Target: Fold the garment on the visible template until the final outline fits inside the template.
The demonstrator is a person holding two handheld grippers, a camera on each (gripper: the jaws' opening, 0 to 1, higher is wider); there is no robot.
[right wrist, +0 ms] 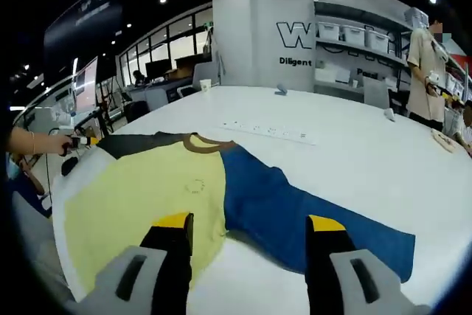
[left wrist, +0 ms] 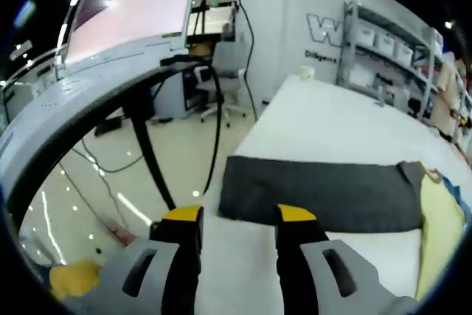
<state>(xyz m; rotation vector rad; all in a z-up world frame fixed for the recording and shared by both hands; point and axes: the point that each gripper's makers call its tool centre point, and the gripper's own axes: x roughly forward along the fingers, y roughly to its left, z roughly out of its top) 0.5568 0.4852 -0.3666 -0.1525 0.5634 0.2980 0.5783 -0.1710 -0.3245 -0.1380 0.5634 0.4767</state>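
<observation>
Big white worktop (right wrist: 354, 145) in an open office w/ shelving behind. R gripper (right wrist: 249, 228) is released, jaws spread & holding nothing, hovering just over the near hem of the garment (right wrist: 147, 197), a yellow shirt w/ blue sleeve (right wrist: 295, 208) lying flat and spread out; L gripper (left wrist: 237, 220) likewise released w/ nothing between jaws, near the dark sleeve (left wrist: 317, 193) at the worktop edge. Judging by this, no fold made yet: both sleeves out, whole folding left to do; can't make out the template outline.
</observation>
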